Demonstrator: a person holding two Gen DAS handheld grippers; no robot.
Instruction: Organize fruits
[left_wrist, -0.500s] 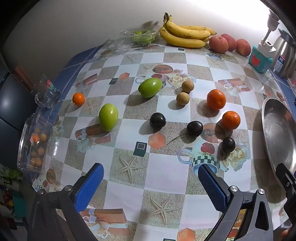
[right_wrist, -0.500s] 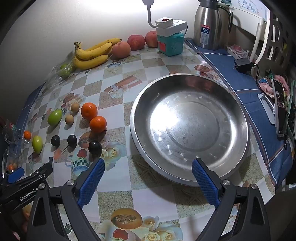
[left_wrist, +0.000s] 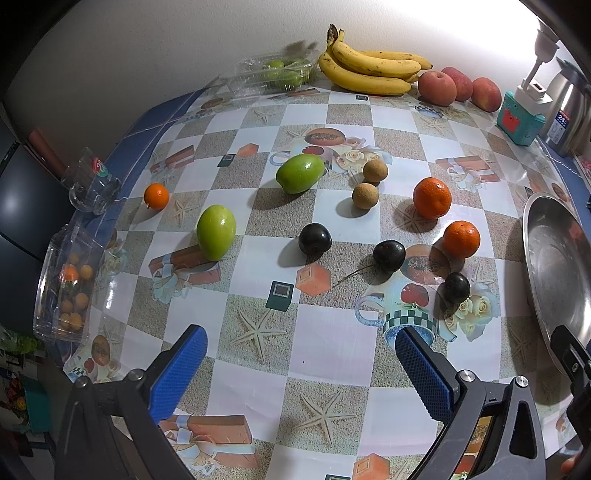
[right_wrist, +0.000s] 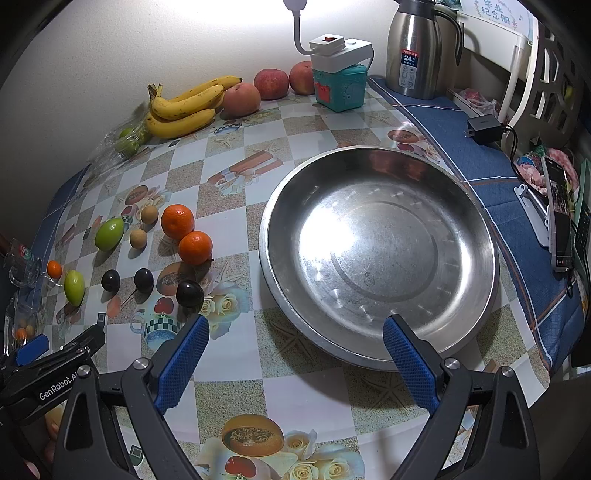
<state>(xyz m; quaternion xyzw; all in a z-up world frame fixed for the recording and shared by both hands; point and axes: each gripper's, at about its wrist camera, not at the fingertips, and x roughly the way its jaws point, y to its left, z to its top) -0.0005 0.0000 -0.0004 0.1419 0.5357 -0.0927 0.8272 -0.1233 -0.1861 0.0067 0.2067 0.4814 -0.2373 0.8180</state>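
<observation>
Fruits (left_wrist: 314, 240) untouched; both claws (left_wrist: 301, 369) (right_wrist: 295, 354) wide, empty.

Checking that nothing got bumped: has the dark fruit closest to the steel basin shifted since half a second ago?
No. The dark fruit sits at the same spot beside the printed roses, equally far from the steel basin, in both wrist views.

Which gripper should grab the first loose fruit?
Probably left. The left gripper hangs open right over the loose fruit, dark plum straight ahead. The right gripper, also open, faces the empty steel basin.
</observation>
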